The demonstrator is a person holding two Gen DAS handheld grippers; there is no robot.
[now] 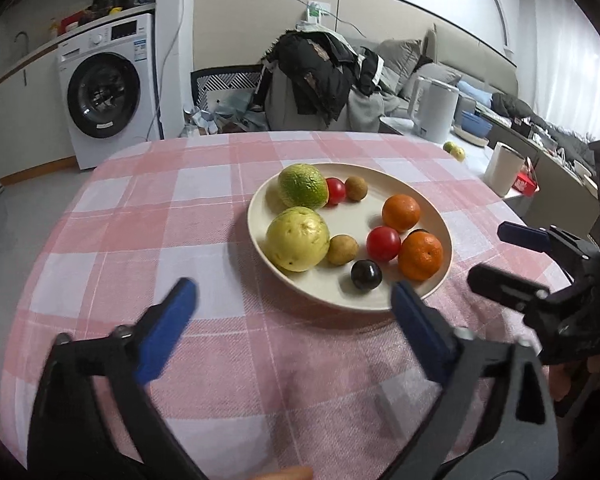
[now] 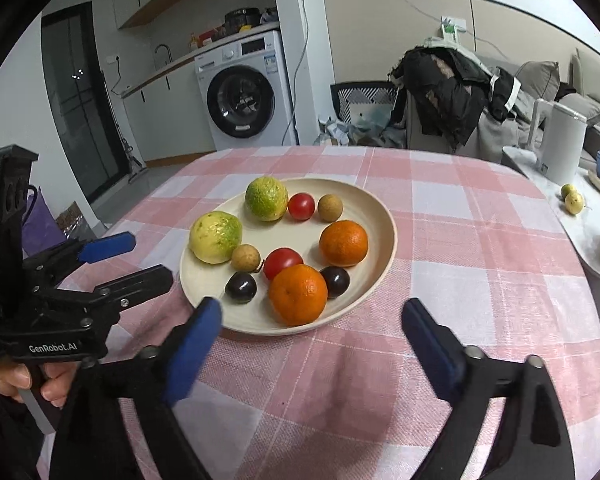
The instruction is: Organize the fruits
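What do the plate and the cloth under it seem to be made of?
Plate: probably matte plastic or melamine, since the cream surface shows no glare; ceramic is possible.
Tablecloth: woven fabric, pink and white check, with visible weave.

Both views look evenly lit by soft indoor light, slightly cool. Daylight blows out the curtain [image 1: 568, 52] at upper right of the left view. Fisheye bends the edges hard, corners go black. The fruit casts faint shadows on the plate [image 2: 364, 204], and the near blue fingers [image 1: 168, 328] are motion-blurred
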